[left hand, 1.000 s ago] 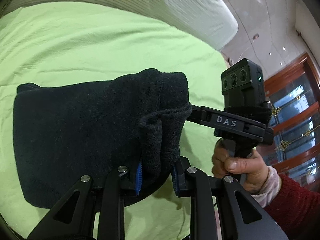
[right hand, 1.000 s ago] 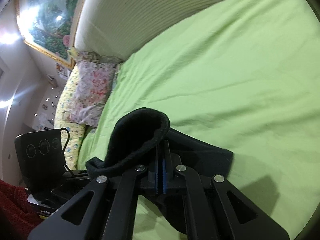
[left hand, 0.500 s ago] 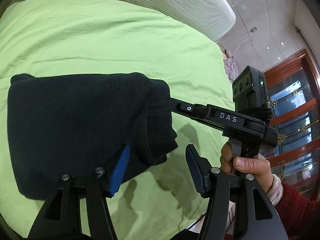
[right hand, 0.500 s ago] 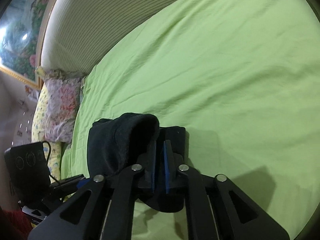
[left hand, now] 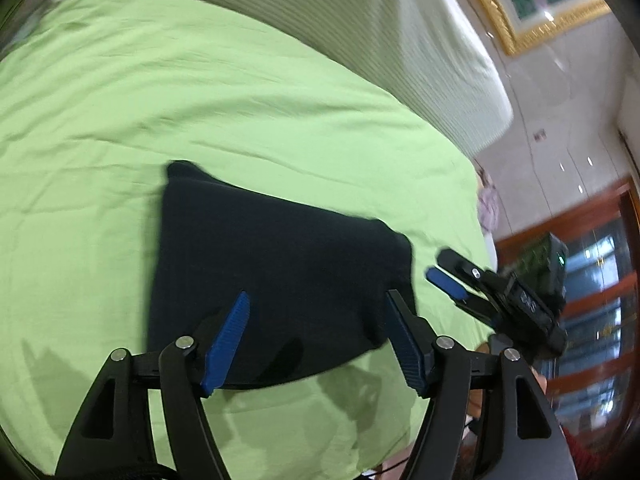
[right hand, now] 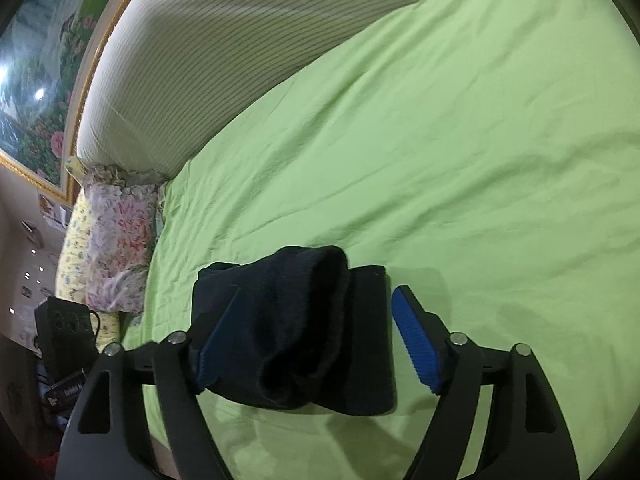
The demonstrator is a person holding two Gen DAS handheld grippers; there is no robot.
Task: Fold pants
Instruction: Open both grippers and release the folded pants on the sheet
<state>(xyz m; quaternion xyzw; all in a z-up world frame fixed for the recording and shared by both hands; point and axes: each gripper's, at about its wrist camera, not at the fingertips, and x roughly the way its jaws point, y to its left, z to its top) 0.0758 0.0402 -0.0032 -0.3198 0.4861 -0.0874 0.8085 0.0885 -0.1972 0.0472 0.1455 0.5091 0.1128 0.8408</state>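
The black pants [left hand: 276, 272] lie folded into a small thick bundle on the green bed sheet [left hand: 200, 100]. My left gripper [left hand: 316, 320] is open and empty, just above the bundle's near edge. The right gripper [left hand: 448, 276] shows at the bundle's right end in the left wrist view. In the right wrist view the pants [right hand: 296, 332] show a rolled top layer, and my right gripper [right hand: 316, 320] is open with its jaws wide on either side of the bundle, holding nothing.
A striped white headboard cushion [right hand: 224, 52] runs along the far side of the bed. A floral pillow [right hand: 116, 236] lies at the bed's left edge. Wooden doors [left hand: 592, 280] stand beyond the bed's right edge.
Both grippers have let go of the pants: the left opened first, then the right. The bundle now lies flat on the sheet and both grippers have drawn back.
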